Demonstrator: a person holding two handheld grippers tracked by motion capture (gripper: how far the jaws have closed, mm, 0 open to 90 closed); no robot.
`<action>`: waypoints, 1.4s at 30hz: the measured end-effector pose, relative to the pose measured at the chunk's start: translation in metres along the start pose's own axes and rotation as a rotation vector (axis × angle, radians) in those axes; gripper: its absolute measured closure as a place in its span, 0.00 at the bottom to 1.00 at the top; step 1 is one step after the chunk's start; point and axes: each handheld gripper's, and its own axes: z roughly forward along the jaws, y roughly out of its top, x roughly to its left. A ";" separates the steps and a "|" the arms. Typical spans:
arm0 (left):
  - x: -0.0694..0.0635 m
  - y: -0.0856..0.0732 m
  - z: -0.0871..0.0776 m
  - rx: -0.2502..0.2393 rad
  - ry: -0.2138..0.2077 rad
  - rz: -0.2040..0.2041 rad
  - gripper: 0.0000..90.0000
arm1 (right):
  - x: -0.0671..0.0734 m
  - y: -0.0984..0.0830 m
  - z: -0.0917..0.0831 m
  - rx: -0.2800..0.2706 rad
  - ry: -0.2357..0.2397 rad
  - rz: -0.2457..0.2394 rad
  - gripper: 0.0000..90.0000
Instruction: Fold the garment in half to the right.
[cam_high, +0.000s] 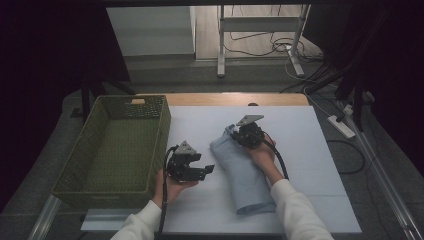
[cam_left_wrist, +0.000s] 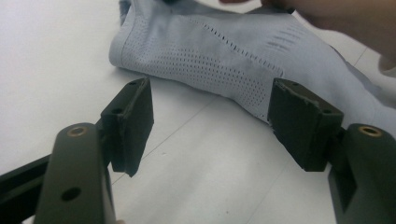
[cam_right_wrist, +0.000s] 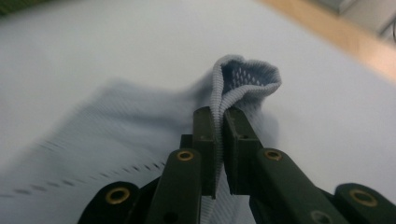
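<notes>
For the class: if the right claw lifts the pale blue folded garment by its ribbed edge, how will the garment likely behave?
Probably floppy: the garment is thin perforated fabric, and its ribbed edge already buckles where the right claw pinches it. The fold would likely sag open and trail. It looks light, and on the white table cover it should drag rather than roll.

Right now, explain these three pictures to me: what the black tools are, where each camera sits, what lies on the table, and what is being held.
No robot here: a person holds a hand-operated clamp, called a gripper, in each hand. The high view looks down from above the person's side of the white table. The left gripper hangs open beside the light blue garment, a folded, perforated piece of clothing. The right gripper is at the garment's far end. A green woven basket stands at the table's left.

The other two pictures come from cameras riding on the grippers, looking along their black jaws. The left gripper view shows its jaws apart with the garment beyond them. The right gripper view shows jaws pinched on the garment's ribbed hem.
</notes>
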 end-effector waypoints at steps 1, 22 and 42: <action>0.000 0.000 0.000 0.001 0.000 0.000 0.35 | -0.003 -0.004 0.003 0.019 0.001 0.019 0.92; -0.001 0.001 0.001 -0.003 0.002 0.003 0.34 | -0.016 -0.007 -0.011 0.016 -0.101 0.147 0.55; -0.004 0.003 -0.003 -0.010 -0.004 0.013 0.34 | 0.016 -0.007 -0.073 -0.038 -0.033 0.091 0.51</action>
